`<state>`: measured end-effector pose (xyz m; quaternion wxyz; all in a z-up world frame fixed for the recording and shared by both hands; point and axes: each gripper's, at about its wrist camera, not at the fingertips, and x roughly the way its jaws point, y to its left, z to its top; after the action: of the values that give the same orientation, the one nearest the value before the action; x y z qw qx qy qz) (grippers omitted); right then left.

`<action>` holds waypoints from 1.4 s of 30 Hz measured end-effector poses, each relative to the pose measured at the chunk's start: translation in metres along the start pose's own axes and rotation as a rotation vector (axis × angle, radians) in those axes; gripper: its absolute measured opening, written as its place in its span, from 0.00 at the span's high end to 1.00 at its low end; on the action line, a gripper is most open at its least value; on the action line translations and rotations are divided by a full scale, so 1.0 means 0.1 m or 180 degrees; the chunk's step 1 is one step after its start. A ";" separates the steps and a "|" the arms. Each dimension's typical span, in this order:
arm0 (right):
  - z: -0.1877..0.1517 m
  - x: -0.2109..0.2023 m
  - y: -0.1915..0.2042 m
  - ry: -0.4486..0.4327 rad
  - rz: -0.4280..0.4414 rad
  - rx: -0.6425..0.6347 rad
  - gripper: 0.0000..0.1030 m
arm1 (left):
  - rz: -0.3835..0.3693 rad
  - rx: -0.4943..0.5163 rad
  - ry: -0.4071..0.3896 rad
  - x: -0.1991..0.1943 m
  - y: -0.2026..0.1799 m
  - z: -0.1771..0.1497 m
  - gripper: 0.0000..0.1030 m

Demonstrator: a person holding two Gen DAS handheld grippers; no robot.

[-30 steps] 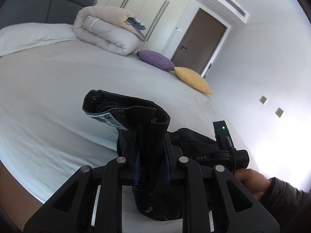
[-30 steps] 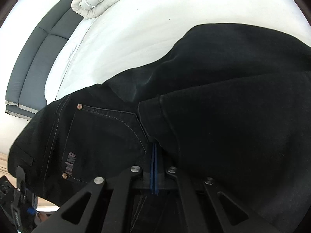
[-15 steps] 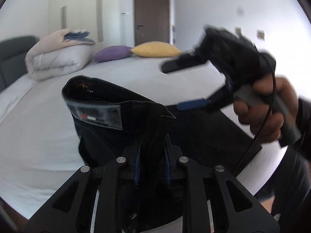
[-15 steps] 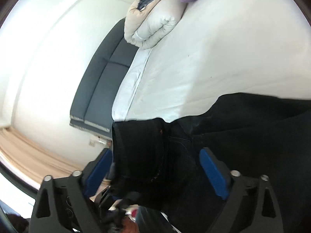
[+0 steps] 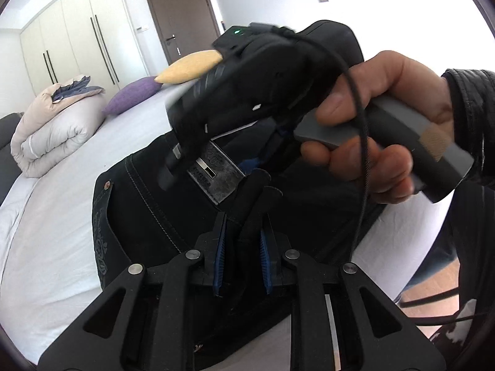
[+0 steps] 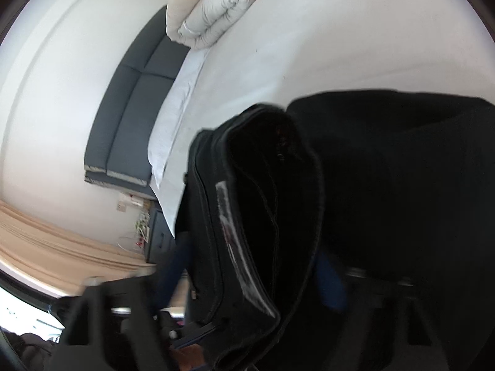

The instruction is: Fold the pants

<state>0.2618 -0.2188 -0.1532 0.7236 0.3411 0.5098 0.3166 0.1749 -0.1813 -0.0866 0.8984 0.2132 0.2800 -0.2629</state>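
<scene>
No legible text; pants (image 5: 161, 204) label (image 5: 213, 173) lettering blurred.

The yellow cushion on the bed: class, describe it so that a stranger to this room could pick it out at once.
Start from the brown door in the far wall, then drop to the white bed below it. Two cushions lie side by side there, beyond the folded duvet. The yellow cushion is the one nearer the door, beside the purple cushion.
</scene>
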 end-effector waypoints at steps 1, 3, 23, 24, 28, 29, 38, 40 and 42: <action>-0.01 -0.01 -0.02 -0.0007 -0.0082 -0.0016 0.54 | -0.0001 0.0021 0.0005 0.02 -0.03 0.00 0.83; -0.03 -0.04 -0.07 -0.0039 -0.0111 0.0021 0.62 | -0.0039 0.0032 0.0015 0.07 -0.11 0.02 0.82; -0.13 -0.84 -0.36 -0.0616 -0.0546 -0.0074 0.86 | -0.0492 0.0270 -0.0046 0.82 -0.73 0.74 0.83; -0.15 -0.89 -0.38 -0.0641 -0.0559 -0.0078 0.86 | -0.0516 0.0288 -0.0042 0.84 -0.76 0.73 0.83; -0.19 -0.99 -0.44 -0.0693 -0.0570 -0.0053 0.87 | -0.0576 0.0359 -0.0022 0.94 -0.88 0.67 0.83; -0.16 -0.95 -0.42 -0.0700 -0.0568 -0.0032 0.87 | -0.0588 0.0370 -0.0017 0.98 -0.90 0.68 0.83; -0.30 -1.02 -0.63 -0.0814 -0.0556 0.0129 0.87 | -0.0694 0.0405 0.0053 1.24 -0.75 0.56 0.83; -0.31 -0.99 -0.64 -0.0842 -0.0559 0.0163 0.87 | -0.0703 0.0410 0.0059 1.32 -0.75 0.57 0.83; -0.34 -0.98 -0.65 -0.0855 -0.0614 0.0138 0.87 | -0.0714 0.0433 0.0067 1.31 -0.77 0.53 0.83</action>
<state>0.2090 -0.3291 -0.1637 0.8047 0.3453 0.4455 0.1862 0.2420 -0.3154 -0.1454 0.8438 0.2437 0.2931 -0.3778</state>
